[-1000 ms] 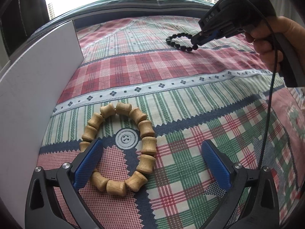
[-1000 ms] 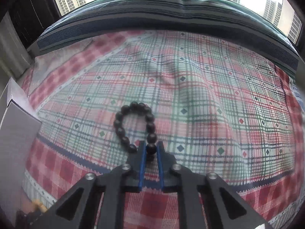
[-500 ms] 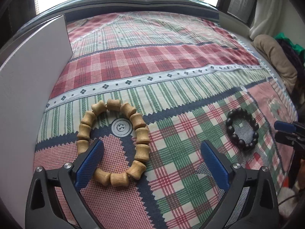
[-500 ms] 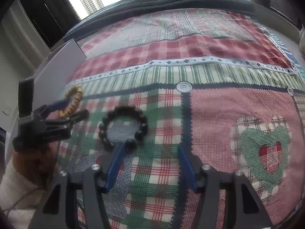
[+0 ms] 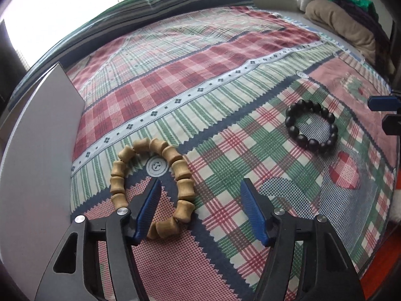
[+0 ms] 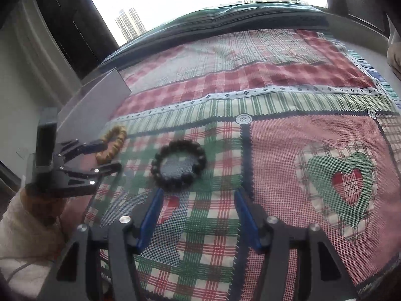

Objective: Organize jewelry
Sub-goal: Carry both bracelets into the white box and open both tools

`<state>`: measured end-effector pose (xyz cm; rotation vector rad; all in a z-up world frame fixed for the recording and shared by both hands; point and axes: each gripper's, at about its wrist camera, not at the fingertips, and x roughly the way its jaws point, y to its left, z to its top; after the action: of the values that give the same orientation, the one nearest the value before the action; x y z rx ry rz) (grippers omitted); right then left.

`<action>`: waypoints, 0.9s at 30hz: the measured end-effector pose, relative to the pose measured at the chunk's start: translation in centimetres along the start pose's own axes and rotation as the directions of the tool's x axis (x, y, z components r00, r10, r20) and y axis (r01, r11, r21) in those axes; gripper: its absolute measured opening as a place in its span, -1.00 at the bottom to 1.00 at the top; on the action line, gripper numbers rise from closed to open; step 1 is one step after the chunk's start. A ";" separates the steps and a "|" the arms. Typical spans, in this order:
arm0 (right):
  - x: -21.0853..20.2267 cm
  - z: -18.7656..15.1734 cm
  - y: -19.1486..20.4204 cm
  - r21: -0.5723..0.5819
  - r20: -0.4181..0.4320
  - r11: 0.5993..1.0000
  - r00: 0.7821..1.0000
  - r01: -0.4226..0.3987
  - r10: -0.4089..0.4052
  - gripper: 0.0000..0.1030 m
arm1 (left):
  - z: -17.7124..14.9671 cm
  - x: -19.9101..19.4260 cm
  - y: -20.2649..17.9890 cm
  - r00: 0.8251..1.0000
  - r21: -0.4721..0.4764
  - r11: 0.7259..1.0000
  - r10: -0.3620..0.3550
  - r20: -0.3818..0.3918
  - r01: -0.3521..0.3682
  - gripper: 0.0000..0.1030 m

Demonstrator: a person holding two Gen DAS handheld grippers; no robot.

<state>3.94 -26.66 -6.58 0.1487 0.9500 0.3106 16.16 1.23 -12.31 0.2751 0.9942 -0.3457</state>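
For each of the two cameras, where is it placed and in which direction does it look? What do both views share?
Left wrist: on the left gripper, looking down over the wooden bracelet on the quilt; its jaws are closing around the bracelet's side.
Right wrist: on the right gripper, open, looking down at the black bracelet; a sleeve shows.
Shared: both bracelets, quilt, grey board, each other's gripper.

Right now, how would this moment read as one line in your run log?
left claw: closing around wooden bracelet, not gripping | right claw: open, empty | black bracelet: lying free on quilt
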 end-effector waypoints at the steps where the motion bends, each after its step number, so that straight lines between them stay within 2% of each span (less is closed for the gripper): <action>1: -0.1 0.5 0.6 -0.045 -0.003 0.999 1.000 -0.021 0.021 0.17 | 0.1 0.1 0.5 0.999 -0.044 0.998 -0.035 -0.004 0.035 0.07; 2: 0.3 1.0 1.5 -0.106 -0.027 0.993 0.998 -0.060 0.057 0.17 | 0.1 0.1 1.0 0.998 -0.087 0.995 -0.058 0.001 0.058 0.01; 4: 1.8 1.8 3.2 -0.233 -0.093 0.965 0.991 -0.117 0.098 0.17 | -0.1 -0.1 1.3 0.999 -0.116 0.993 -0.033 0.009 0.034 -0.75; 6: 4.2 2.3 4.7 -0.326 -0.139 0.937 0.987 -0.125 0.083 0.17 | -0.5 -0.4 2.0 0.997 -0.195 0.978 -0.079 0.015 0.080 -0.77; 9: 8.0 2.9 5.9 -0.371 -0.192 0.922 0.981 -0.110 0.040 0.11 | -1.6 -1.6 3.1 0.993 -0.297 0.947 -0.113 0.035 0.118 -0.77; 11: 9.6 2.7 6.6 -0.413 -0.203 0.908 0.979 -0.066 -0.021 -0.23 | -2.4 -3.3 3.7 0.985 -0.358 0.917 -0.156 0.077 0.173 -0.77; 12: 9.6 2.7 7.1 -0.438 -0.195 0.897 0.980 -0.059 -0.031 -0.74 | -2.6 -4.4 4.1 0.979 -0.384 0.901 -0.175 0.104 0.202 -0.77; 14: 9.2 2.7 7.5 -0.424 -0.212 0.903 0.977 -0.065 -0.029 -0.74 | -3.1 -7.2 4.9 0.963 -0.430 0.863 -0.210 0.171 0.265 -0.77; 17: 6.8 3.6 7.0 -0.311 -0.197 0.940 0.977 -0.141 0.081 -0.74 | -4.1 -11.8 6.3 0.928 -0.488 0.794 -0.254 0.274 0.361 -0.77; 19: 5.2 4.6 6.5 -0.207 -0.186 0.950 0.963 -0.232 0.195 -0.74 | -5.0 -15.2 7.4 0.905 -0.512 0.756 -0.259 0.338 0.408 -0.77; 22: 3.1 6.6 6.8 -0.107 -0.147 0.927 0.928 -0.359 0.343 -0.74 | -7.0 -20.8 9.1 0.881 -0.536 0.724 -0.216 0.420 0.434 -0.77; 24: 2.2 8.1 7.9 -0.084 -0.126 0.898 0.898 -0.432 0.421 -0.74 | -8.4 -24.5 10.7 0.884 -0.561 0.729 -0.129 0.449 0.392 -0.77; 27: 1.5 10.4 10.8 -0.073 -0.106 0.844 0.845 -0.532 0.523 -0.74 | -10.4 -28.3 14.2 0.902 -0.623 0.733 0.031 0.430 0.272 -0.77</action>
<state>11.11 -15.87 1.06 0.3104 0.9615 0.8824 -0.16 22.53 7.43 -0.5249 0.6518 -0.1313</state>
